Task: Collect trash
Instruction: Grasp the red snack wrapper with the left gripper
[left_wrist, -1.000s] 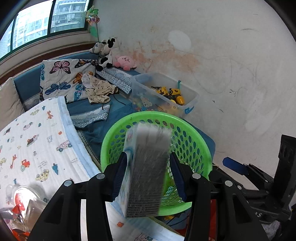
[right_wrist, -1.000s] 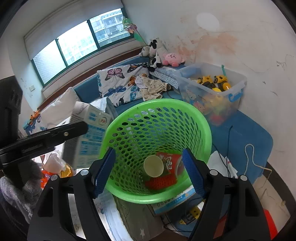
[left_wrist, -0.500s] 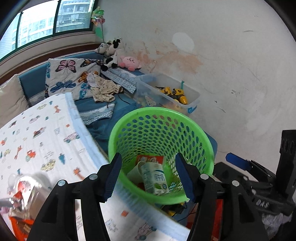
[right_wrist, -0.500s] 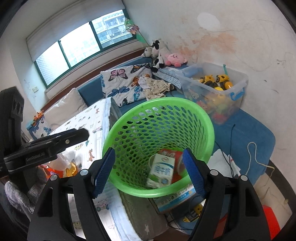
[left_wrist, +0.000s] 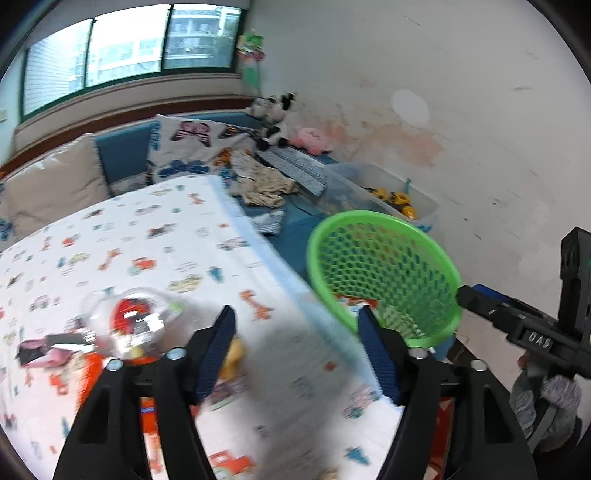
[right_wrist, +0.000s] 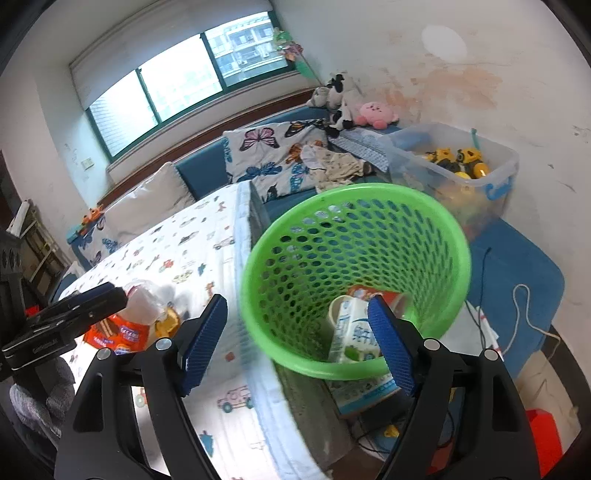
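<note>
A green perforated basket (right_wrist: 354, 258) stands beside the table edge; it also shows in the left wrist view (left_wrist: 384, 266). Inside lie a white milk carton (right_wrist: 351, 332), a paper cup and a red wrapper (right_wrist: 373, 293). My left gripper (left_wrist: 299, 354) is open and empty above the table, left of the basket. My right gripper (right_wrist: 295, 343) is open and empty just above the basket's near rim. On the table lie a clear plastic bag (left_wrist: 129, 314), red-orange snack wrappers (right_wrist: 122, 334) and something yellow (right_wrist: 168, 317).
The table wears a white cloth with cartoon cars (left_wrist: 147, 240). Behind it are a blue sofa with butterfly pillows (right_wrist: 273, 155), plush toys (right_wrist: 376, 114) and a clear bin of yellow toys (right_wrist: 458, 166). A box and cables lie on the floor under the basket.
A second ago my left gripper held the milk carton over the basket. It let go, the carton dropped in, and the left gripper swung left over the table. The right gripper barely moved.
</note>
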